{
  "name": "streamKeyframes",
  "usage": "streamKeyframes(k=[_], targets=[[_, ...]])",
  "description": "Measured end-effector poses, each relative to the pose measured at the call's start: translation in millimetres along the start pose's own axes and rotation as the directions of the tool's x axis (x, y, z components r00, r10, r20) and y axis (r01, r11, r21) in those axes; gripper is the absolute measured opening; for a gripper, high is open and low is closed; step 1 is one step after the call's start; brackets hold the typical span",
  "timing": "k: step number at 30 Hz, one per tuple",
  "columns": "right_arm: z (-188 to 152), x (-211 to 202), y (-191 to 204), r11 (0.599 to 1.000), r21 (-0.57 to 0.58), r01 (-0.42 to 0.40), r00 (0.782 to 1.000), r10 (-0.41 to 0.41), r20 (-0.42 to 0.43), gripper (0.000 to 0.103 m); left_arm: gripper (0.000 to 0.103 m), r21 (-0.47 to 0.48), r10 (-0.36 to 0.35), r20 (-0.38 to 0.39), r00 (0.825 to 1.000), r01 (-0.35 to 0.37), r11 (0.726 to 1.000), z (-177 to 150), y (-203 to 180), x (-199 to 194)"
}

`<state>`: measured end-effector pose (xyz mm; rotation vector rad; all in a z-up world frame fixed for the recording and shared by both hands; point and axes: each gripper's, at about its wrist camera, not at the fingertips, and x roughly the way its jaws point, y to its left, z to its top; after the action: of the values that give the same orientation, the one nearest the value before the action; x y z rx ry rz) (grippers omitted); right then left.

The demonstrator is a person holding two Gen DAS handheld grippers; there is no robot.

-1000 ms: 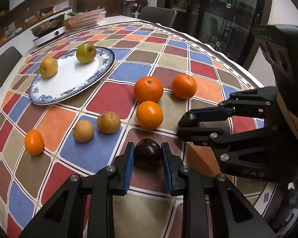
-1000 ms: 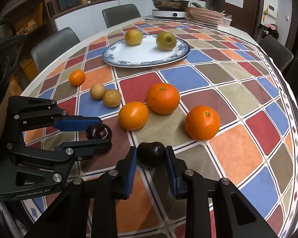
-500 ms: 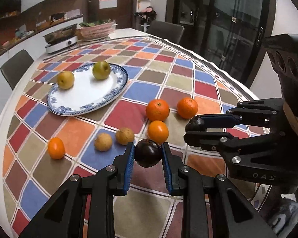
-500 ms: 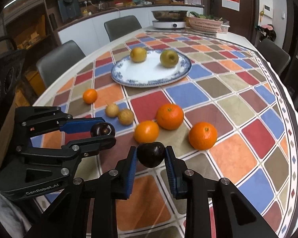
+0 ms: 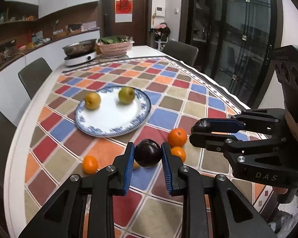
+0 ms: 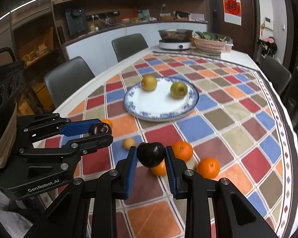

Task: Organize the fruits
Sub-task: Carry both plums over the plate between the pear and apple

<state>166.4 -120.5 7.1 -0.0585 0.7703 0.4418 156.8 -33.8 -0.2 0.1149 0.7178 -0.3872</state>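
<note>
- Plums lifted: both dark fruits, resting on the tablecloth a second ago, now hang in the air above it, so the pickup is done and the carry toward the plate (image 5: 143,107) looks under way
- Left gripper (image 5: 147,154) is clamped on a dark plum (image 5: 148,152), blue ribbed pads pressing its sides
- Right gripper (image 6: 151,155) is clamped the same way on a second dark plum (image 6: 151,153), which looks slightly heart-shaped, with a glossy skin
- White plate, round with a blue patterned rim, sits further up the table and is near but apart from both plums; two yellow-green pears (image 6: 178,89) lie on it, smooth and rounded (a little blurred)
- Below the held fruit remain three oranges (image 6: 208,167) with dimpled peel, a smaller mandarin (image 5: 90,164), and a pale brown fruit (image 6: 128,143) with a matte skin
- Tablecloth (image 6: 234,103) is a grid of soft-cornered squares in red, blue, orange and olive
</note>
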Motion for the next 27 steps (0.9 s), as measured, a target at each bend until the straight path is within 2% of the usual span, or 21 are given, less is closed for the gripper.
streamKeyframes(k=[16, 27], targets=[[57.8, 11.8, 5.9, 0.997, -0.069, -0.015, 0.998, 0.019, 0.056, 0.029, 0.027, -0.014, 0.043, 0.040, 0.998, -0.043, 0.999, 36.7, 33.4, 3.5], [93.6, 45.6, 3.2, 0.996, -0.090, -0.020, 0.999, 0.022, 0.028, 0.029, 0.027, -0.010, 0.060, 0.014, 0.998, -0.060, 0.998, 60.4, 63.9, 32.6]])
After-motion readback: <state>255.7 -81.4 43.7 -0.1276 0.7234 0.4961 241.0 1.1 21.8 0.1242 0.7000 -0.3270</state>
